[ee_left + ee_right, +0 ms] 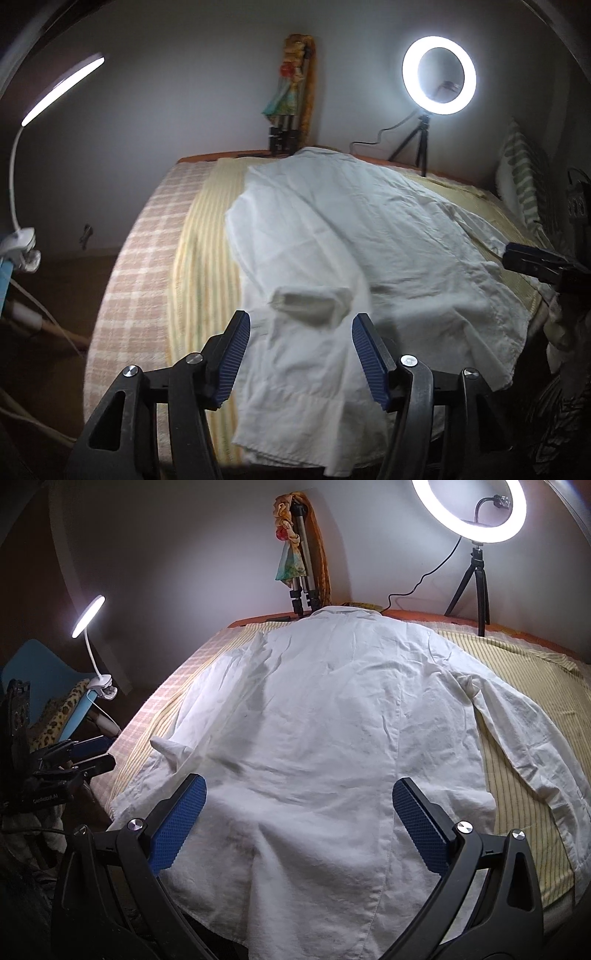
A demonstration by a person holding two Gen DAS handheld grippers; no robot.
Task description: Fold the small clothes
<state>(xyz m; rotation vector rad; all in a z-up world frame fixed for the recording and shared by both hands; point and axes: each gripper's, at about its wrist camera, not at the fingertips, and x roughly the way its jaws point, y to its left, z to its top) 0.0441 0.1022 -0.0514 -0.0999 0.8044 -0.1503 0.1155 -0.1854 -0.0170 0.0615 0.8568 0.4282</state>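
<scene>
A white long-sleeved shirt [332, 229] [314, 716] lies flat, collar toward the wall, on a yellow striped cloth [517, 775] over the bed. In the left wrist view one sleeve is folded inward, and its cuff [310, 302] rests just beyond my left gripper [301, 319]. That gripper is open, with no cloth pressed between its blue pads. The other sleeve [535, 746] stretches out to the right. My right gripper [300, 781] hovers wide open above the lower part of the shirt. The left gripper [92, 755] also shows at the bed's left edge, and the right gripper [517, 258] at the right edge.
A ring light on a small tripod [471, 513] stands at the back right of the bed. A folded tripod draped in cloth [299, 565] leans on the wall. A clip lamp [88, 616] shines at left above a blue chair [40, 668]. A striped pillow [517, 177] lies at right.
</scene>
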